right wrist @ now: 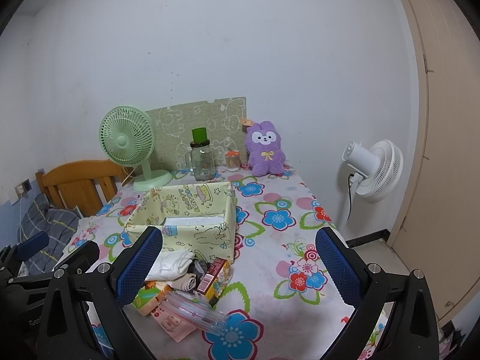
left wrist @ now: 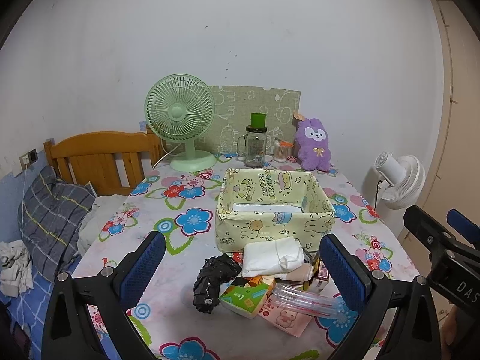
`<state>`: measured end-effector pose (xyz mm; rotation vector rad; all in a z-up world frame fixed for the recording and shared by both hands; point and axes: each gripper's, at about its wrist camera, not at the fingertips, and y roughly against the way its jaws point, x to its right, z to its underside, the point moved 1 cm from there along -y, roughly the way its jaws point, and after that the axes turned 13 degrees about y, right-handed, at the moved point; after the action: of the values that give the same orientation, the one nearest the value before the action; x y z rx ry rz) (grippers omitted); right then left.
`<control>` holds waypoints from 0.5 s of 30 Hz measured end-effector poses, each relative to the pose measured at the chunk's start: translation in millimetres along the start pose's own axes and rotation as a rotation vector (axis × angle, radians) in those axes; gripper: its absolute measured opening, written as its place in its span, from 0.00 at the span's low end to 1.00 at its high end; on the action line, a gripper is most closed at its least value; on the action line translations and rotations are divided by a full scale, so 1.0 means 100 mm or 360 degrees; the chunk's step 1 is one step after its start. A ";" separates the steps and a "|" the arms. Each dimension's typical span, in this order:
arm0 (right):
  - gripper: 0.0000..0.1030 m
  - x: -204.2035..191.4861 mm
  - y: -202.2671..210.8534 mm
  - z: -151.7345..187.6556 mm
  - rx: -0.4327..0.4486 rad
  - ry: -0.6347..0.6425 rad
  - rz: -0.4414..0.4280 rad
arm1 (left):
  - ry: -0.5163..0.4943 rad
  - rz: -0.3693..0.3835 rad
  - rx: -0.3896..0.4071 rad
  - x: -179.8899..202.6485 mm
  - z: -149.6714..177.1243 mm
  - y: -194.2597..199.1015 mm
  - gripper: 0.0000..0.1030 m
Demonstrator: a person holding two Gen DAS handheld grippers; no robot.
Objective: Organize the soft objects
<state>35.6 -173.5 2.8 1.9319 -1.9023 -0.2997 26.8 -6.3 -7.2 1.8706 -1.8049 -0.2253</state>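
Apparently nothing is sorted yet. Left gripper hangs at the bottom of the left wrist view with jaws spread wide and nothing between them. Right gripper sits at the bottom of the right wrist view, likewise spread and empty.

Box, yellow with cartoon print, stands mid-frame in the left view on the flowered table. Its inside shows only a pale flat layer at the bottom; whether that is a liner or an item I cannot tell. No soft thing is visibly in it.

Pile lies just in front of the box, lower centre of the left view, between the left fingers as seen:
- white cloth, folded and knotted, on top, touching the box's front wall or nearly so
- black bag, crumpled, at the pile's left edge
- beige fabric, rolled, below the white cloth
- small cartons, a clear pouch and a pink packet, mixed in; these look stiff or flat, not soft

Plush, purple, stands upper right of the box at the table's far edge, well apart from the pile.

Judgement: task at its start. Left to do: lift the cloth, fabric and probably the bag out of the mixed pile, likely into the box. Whether the plush counts is unclear. The white cloth is uppermost and nearest the box, so it seems the easiest first pick.
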 end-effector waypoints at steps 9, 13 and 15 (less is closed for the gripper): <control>1.00 0.01 0.03 -0.01 0.0001 0.0003 0.0005 | -0.0001 -0.0011 0.0016 0.00 0.00 0.01 1.00; 1.00 0.00 0.02 -0.01 -0.0002 0.0001 0.0006 | -0.0001 -0.0009 0.0017 -0.01 -0.01 0.01 1.00; 1.00 0.00 0.01 -0.02 -0.0003 -0.0001 0.0008 | -0.0002 -0.0009 0.0017 0.00 0.00 0.01 1.00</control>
<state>35.8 -172.8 5.0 1.9257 -1.9064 -0.3003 25.9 -5.9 -6.3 1.8839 -1.8051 -0.2191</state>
